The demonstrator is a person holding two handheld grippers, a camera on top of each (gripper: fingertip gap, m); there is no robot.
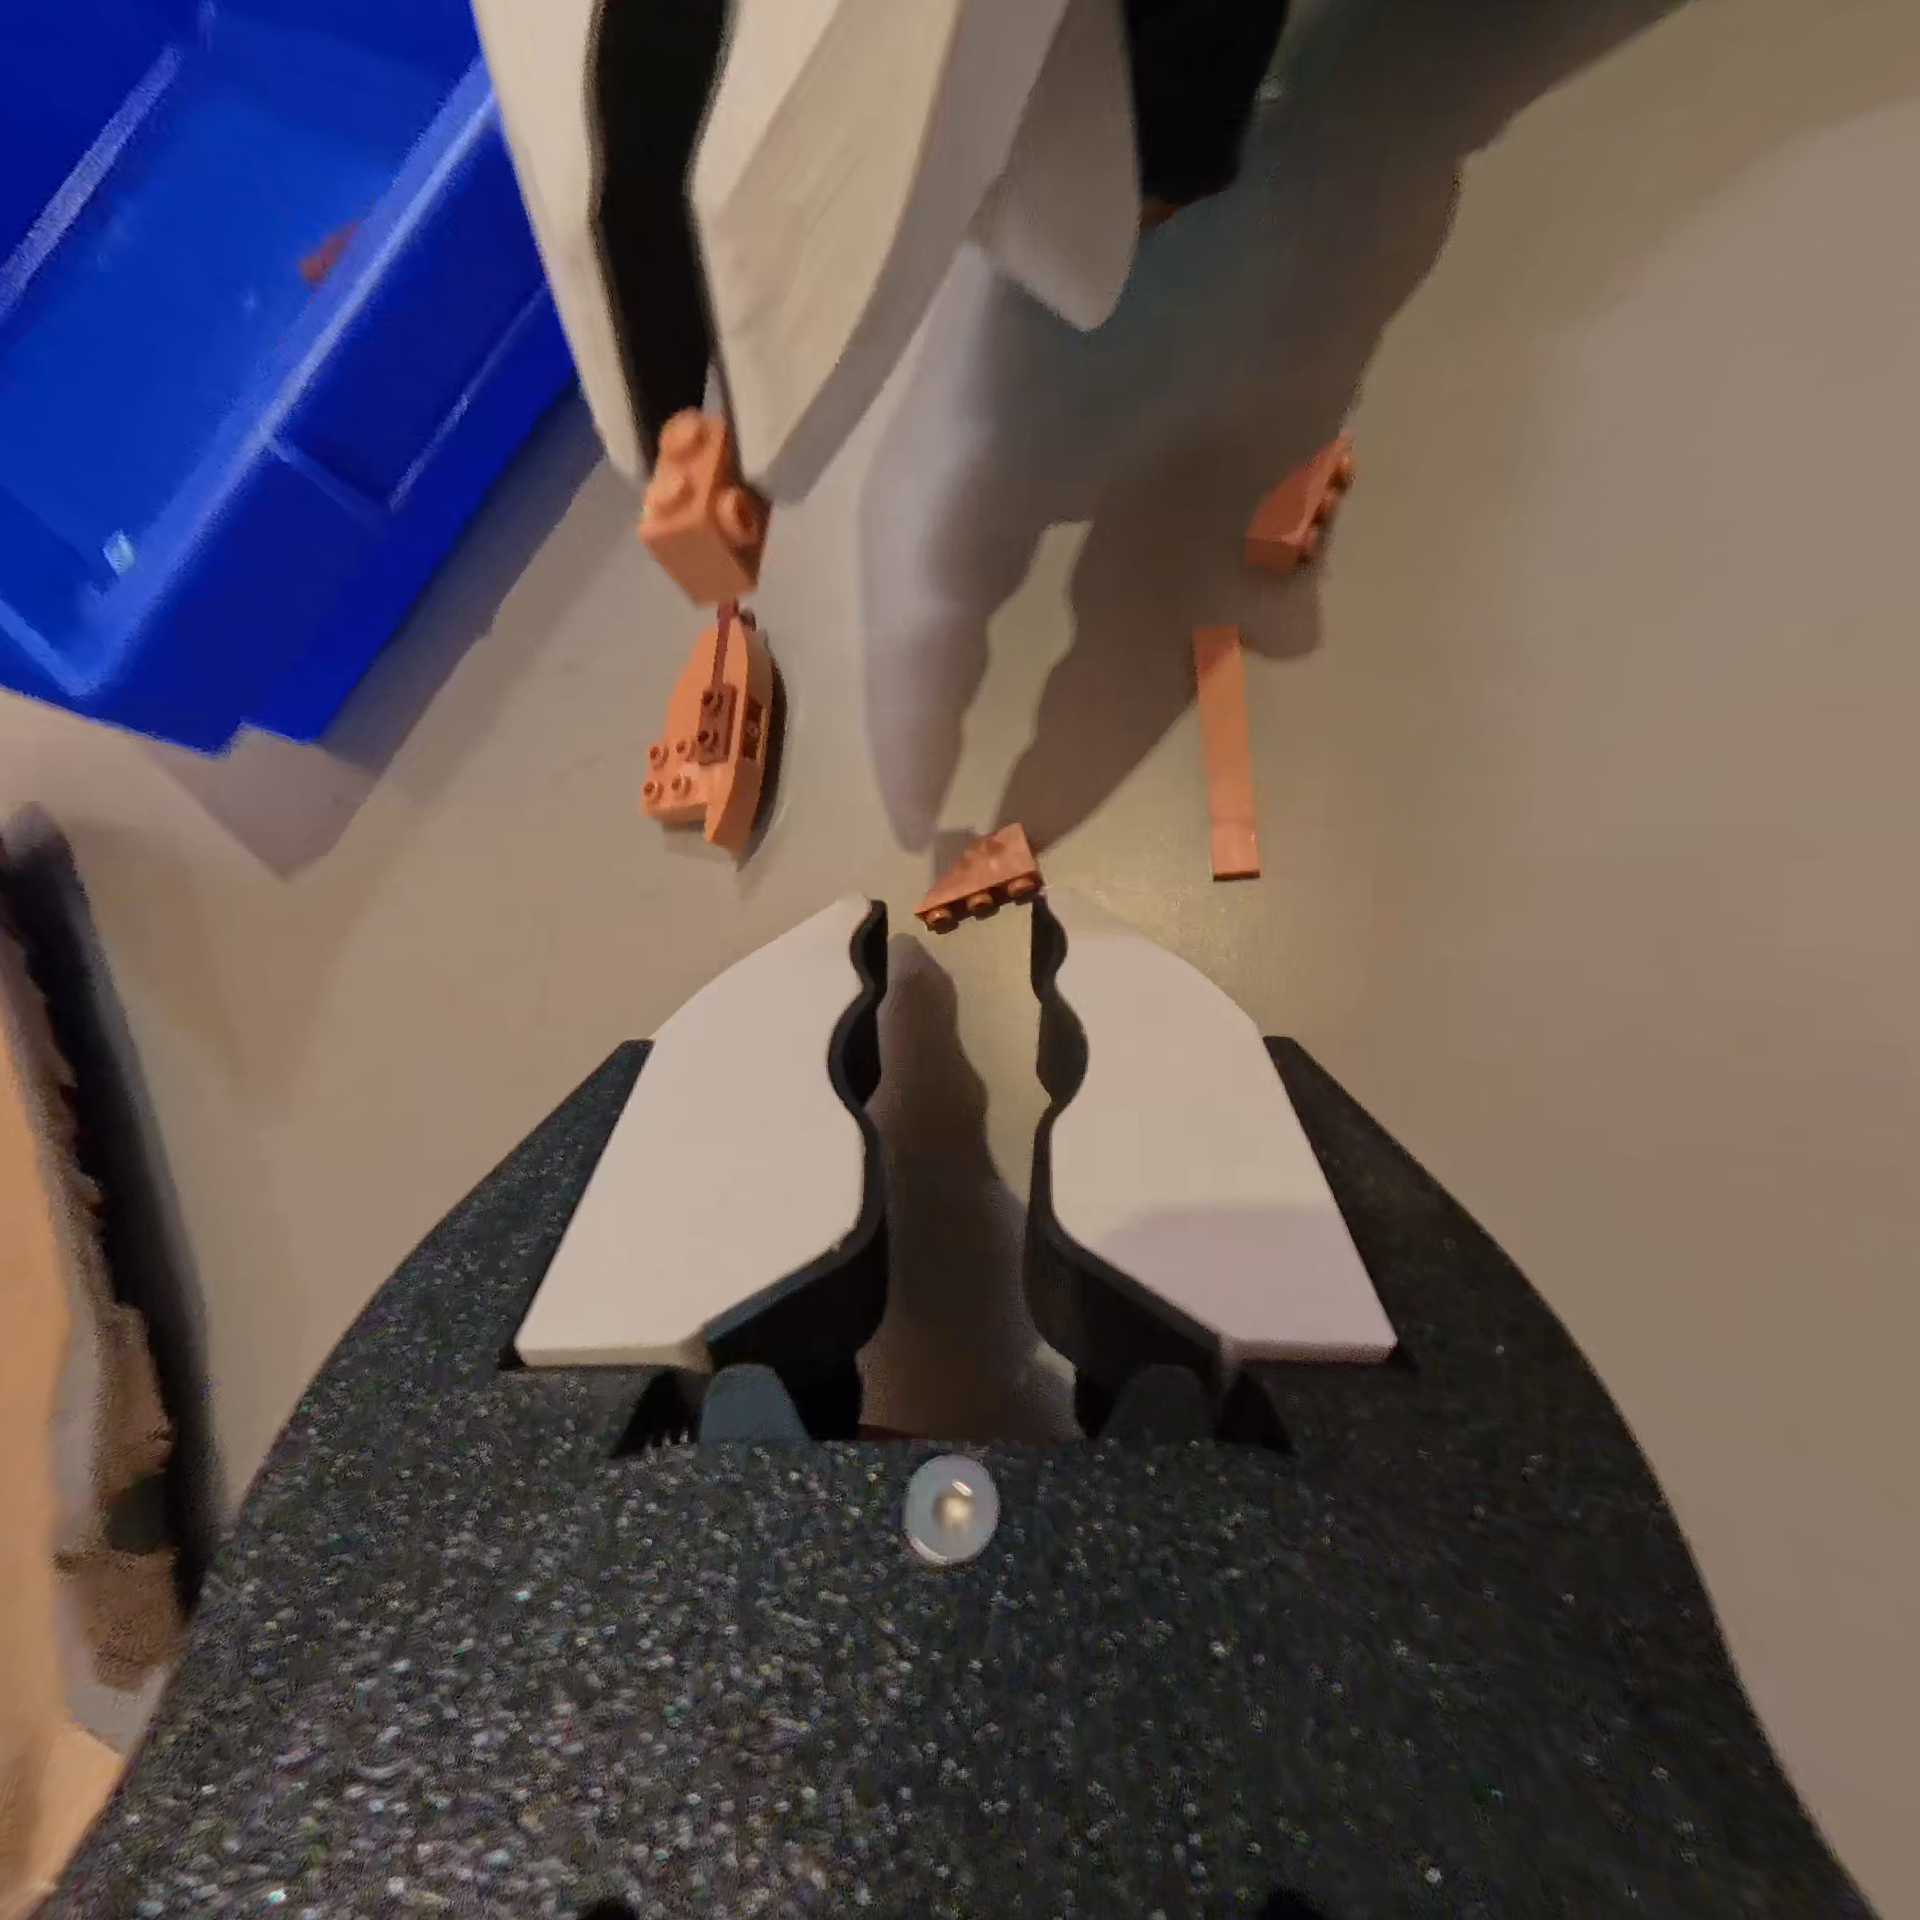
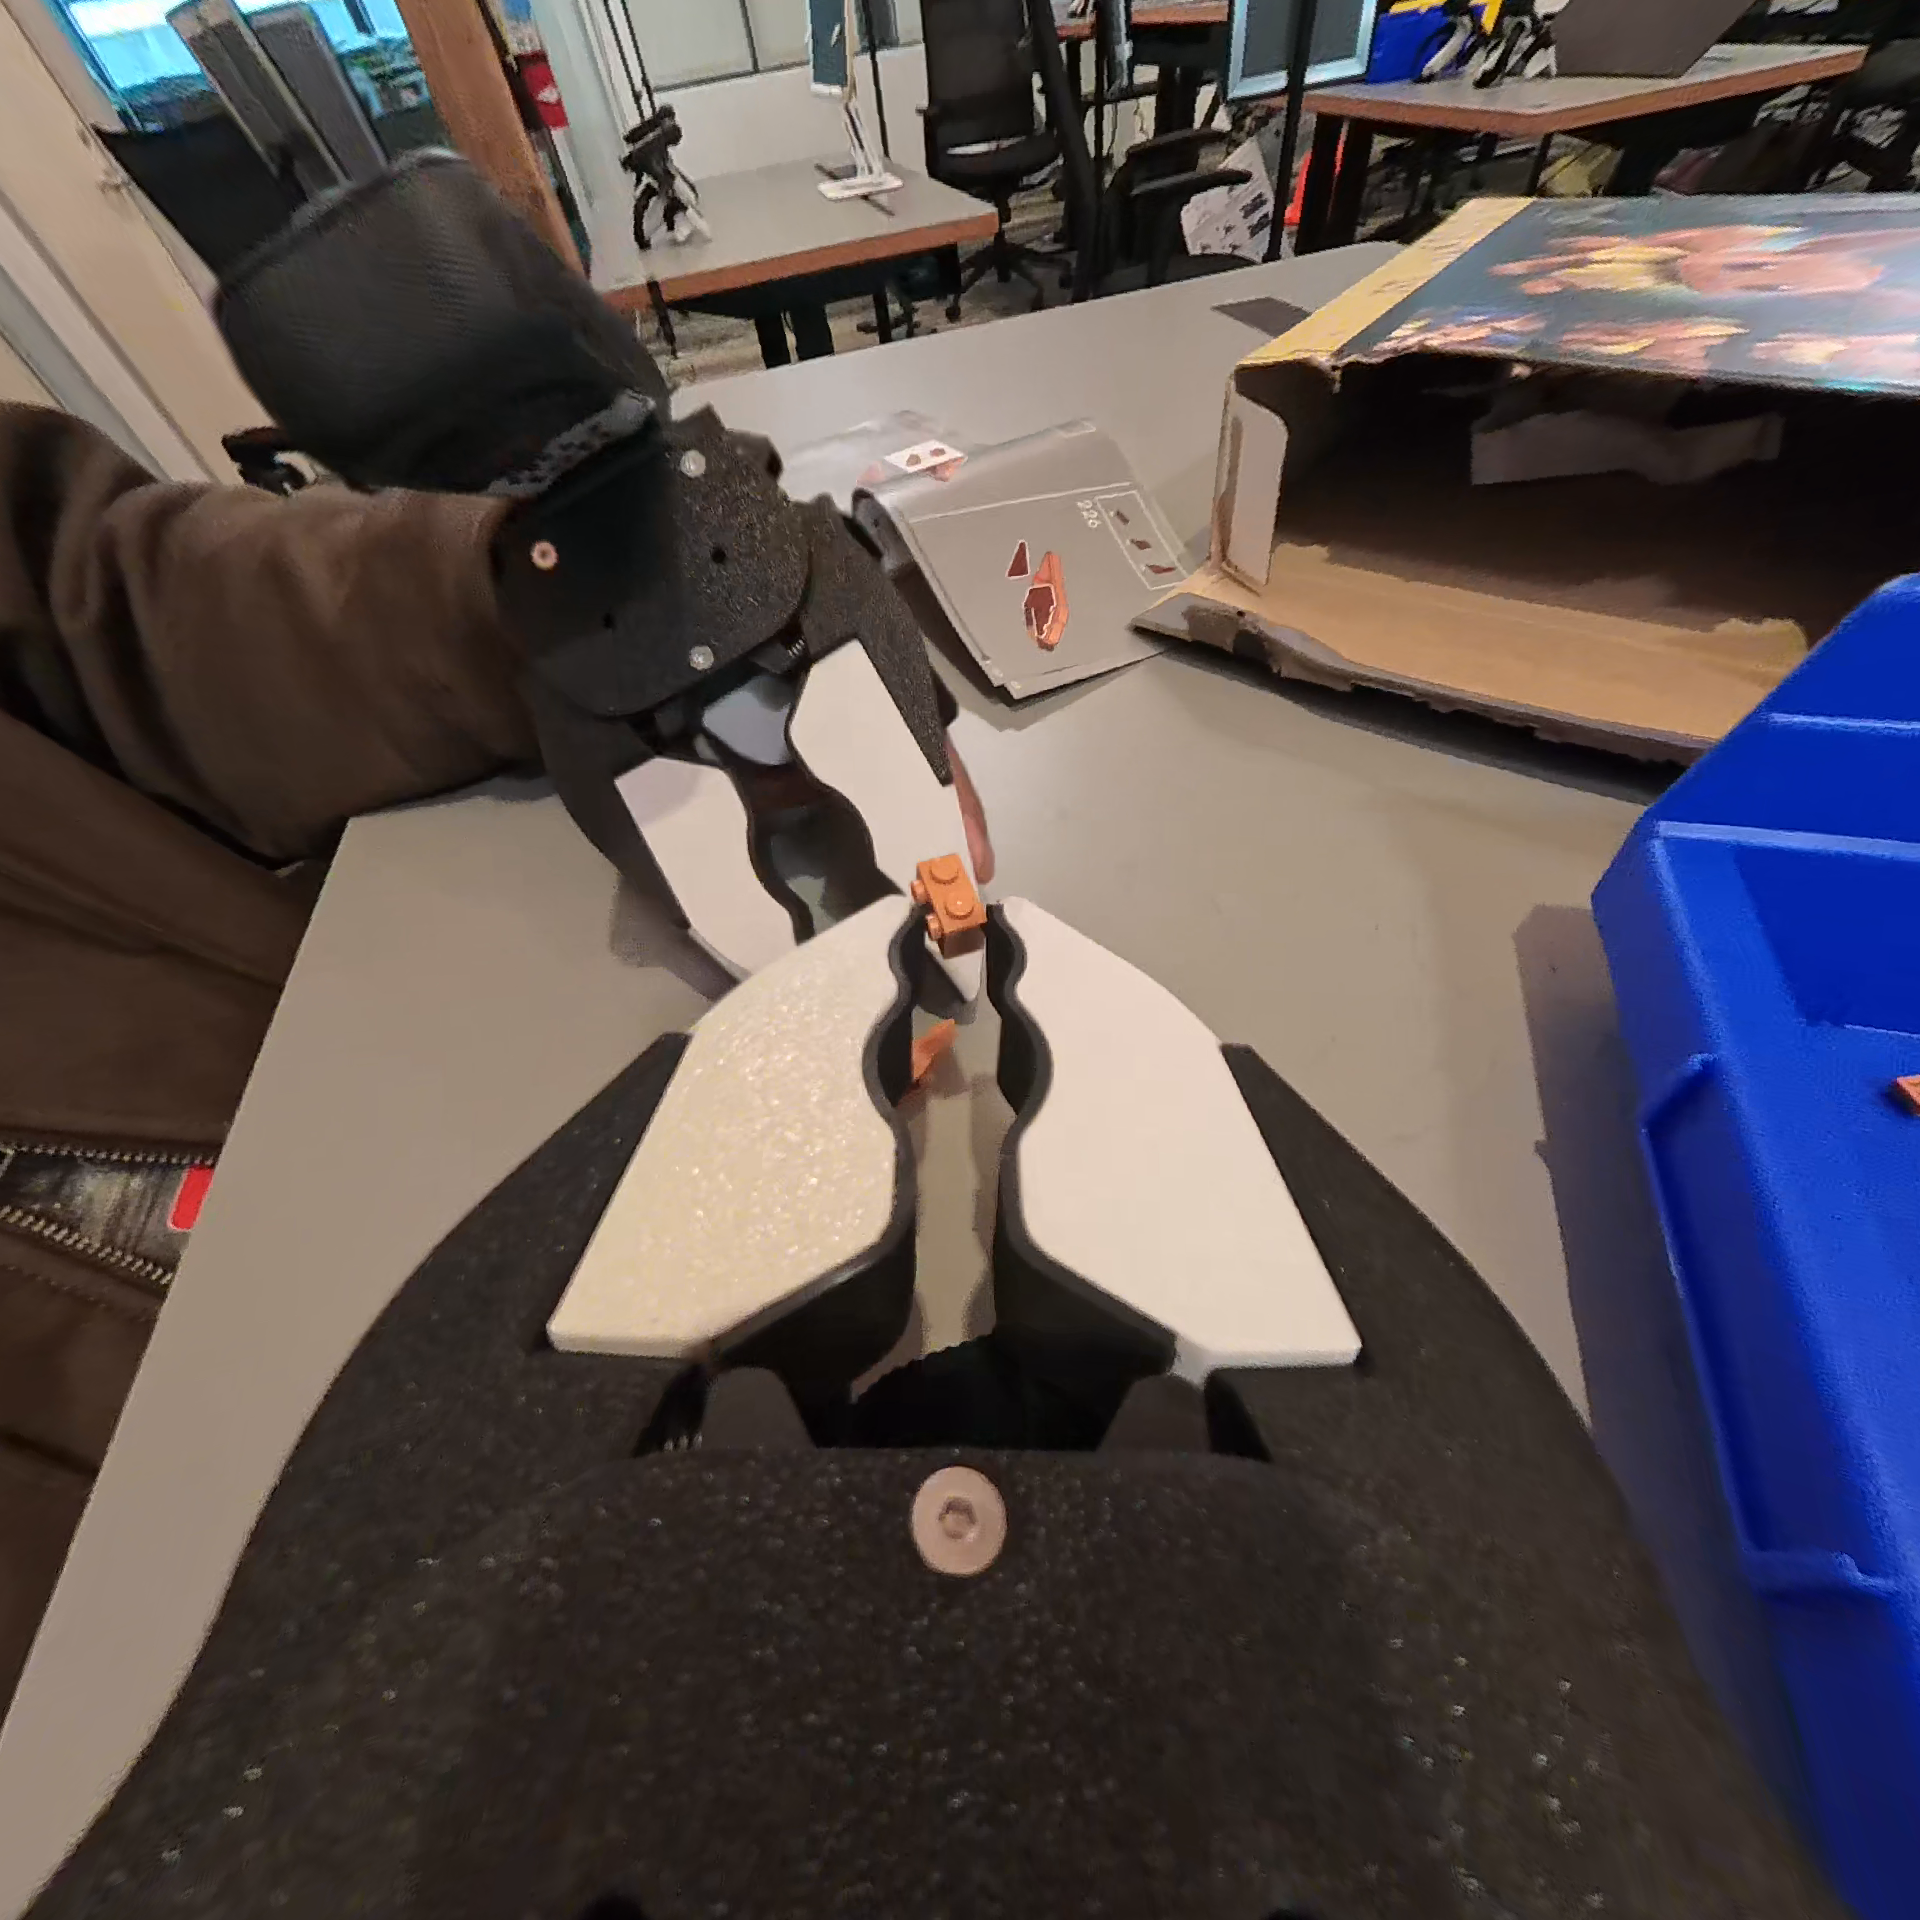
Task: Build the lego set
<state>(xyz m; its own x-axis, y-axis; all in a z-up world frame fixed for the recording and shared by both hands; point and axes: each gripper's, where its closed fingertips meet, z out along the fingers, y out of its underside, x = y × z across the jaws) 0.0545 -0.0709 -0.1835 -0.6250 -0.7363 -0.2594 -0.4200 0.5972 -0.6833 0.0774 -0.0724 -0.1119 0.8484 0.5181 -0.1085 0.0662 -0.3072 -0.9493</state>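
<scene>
We are clamping a small orange studded plastic brick [image 2: 951,912] in the right gripper [image 2: 948,920]; the left gripper [image 1: 961,914] is hovering released, nearest a brown wedge-shaped studded plate [image 1: 982,878].

From my remote seat, both gripper bodies [image 2: 665,582] read as rough, speckled black plastic, each pinned by a dull metal screw [image 2: 958,1521] at 6 o'clock, with matt pale finger plates [image 2: 1153,1153] edged in black rubbery lining. The table [image 2: 1299,862] is smooth matt grey. Studded bricks [image 1: 701,509] look like satin tan plastic. The blue bin [image 2: 1766,1039] at 3 o'clock is glossy plastic; the torn box [image 2: 1455,623] at 1 o'clock, raw cardboard.
</scene>
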